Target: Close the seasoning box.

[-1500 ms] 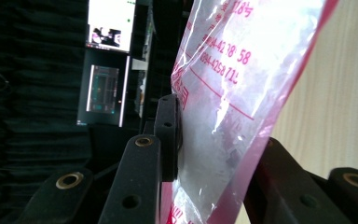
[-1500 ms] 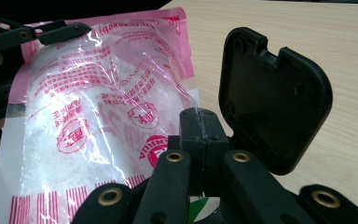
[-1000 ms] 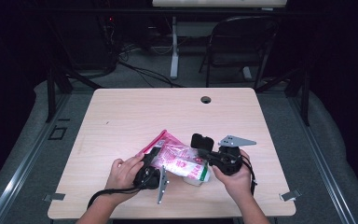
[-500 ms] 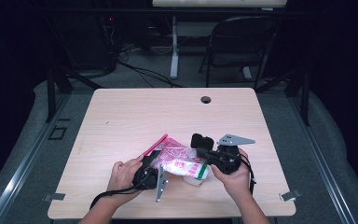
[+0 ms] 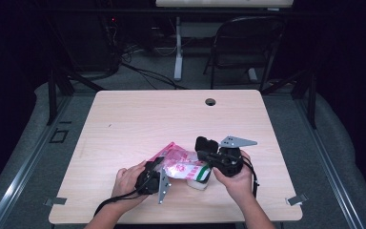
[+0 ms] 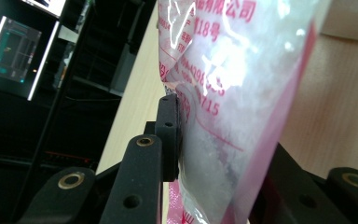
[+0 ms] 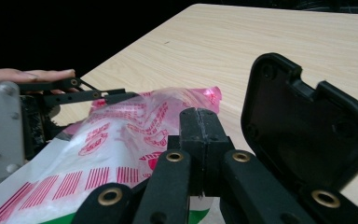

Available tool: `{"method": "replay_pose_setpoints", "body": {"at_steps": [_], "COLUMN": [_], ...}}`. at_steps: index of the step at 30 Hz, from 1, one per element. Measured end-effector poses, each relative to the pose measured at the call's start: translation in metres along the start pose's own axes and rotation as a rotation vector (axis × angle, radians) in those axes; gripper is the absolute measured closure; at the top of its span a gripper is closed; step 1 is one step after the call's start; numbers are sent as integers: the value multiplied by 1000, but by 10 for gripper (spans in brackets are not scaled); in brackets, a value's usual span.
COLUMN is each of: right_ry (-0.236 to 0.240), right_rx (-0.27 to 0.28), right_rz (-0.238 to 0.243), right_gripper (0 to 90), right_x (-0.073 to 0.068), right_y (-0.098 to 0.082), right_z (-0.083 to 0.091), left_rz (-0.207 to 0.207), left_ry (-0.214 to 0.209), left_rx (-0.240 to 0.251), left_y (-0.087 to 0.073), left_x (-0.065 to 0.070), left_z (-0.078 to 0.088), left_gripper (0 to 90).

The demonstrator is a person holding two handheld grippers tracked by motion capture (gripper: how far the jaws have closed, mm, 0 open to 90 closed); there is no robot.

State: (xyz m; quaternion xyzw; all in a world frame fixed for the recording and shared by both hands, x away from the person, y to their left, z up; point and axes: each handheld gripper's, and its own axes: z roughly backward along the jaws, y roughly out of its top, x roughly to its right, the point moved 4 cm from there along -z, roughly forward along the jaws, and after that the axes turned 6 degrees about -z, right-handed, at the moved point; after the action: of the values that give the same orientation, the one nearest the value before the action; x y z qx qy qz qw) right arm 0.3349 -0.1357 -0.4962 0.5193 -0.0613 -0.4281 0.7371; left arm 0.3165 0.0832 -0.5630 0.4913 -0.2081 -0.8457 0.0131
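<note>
A clear plastic bag (image 5: 180,163) with pink print and white contents is held between both grippers near the table's front edge. My left gripper (image 5: 158,172) is shut on its left end. In the left gripper view both jaws squeeze the bag (image 6: 223,116) from either side. My right gripper (image 5: 204,153) is at the bag's right end. In the right gripper view its jaws (image 7: 199,122) meet with no gap, and the bag's film (image 7: 121,135) runs right up to them. The left gripper's grey plate (image 7: 0,126) shows at that view's left edge.
A white roll with a green band (image 5: 199,177) lies under the bag's right end. The wooden table (image 5: 171,119) has a cable hole (image 5: 210,101) near its far edge. A black folding chair (image 5: 248,43) and cables stand behind the table.
Both hands have shifted only slightly. The bag stays held between the two grippers, and the bright glare on it has faded.
</note>
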Motion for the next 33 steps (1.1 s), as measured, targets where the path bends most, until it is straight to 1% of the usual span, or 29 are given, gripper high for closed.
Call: {"method": "replay_pose_setpoints", "body": {"at_steps": [1,4,6,7,10,13,14,15,20,22,23,25,28,30,33], "right_ry": [5,10,13,16,16,19,24,22,23,24,22,20,21,19,18], "right_rx": [2,-2,-3,-10,-14,-12,-10,-10,-11,-4,-7,-9,-8,1,14], "right_rz": [0,9,9,14,16,22,25,25,25,16,18,15,13,0,-9], "right_gripper": [900,900,900,900,900,900,900,900,900,900,899,894,868,835,787], "right_x": [-1,-3,-4,-4,-5,-7,-8,-8,-8,-7,-7,-7,-7,-6,-5], "right_y": [0,1,1,1,0,0,1,1,0,0,0,-1,-1,0,1], "right_z": [-1,-2,-3,-4,-5,-6,-6,-6,-6,-7,-7,-8,-9,-8,-7], "left_rz": [2,38,54,56,63,64,69,85,101,123,123,142,157,172,205], "left_ry": [-7,-29,-46,-47,-71,-78,-80,-87,-104,-116,-125,-141,-155,-168,-196], "left_rx": [-5,2,2,6,-3,0,1,8,10,13,14,17,22,25,36], "left_y": [0,-2,-3,-4,-5,-4,-4,-4,-5,-6,-6,-7,-8,-9,-10], "left_x": [1,3,4,4,7,7,7,8,8,8,7,8,9,8,8], "left_z": [-1,-4,-5,-6,-6,-7,-7,-8,-9,-10,-11,-12,-13,-13,-15], "left_gripper": [743,742,745,750,763,769,772,772,777,778,778,779,780,782,783]}}
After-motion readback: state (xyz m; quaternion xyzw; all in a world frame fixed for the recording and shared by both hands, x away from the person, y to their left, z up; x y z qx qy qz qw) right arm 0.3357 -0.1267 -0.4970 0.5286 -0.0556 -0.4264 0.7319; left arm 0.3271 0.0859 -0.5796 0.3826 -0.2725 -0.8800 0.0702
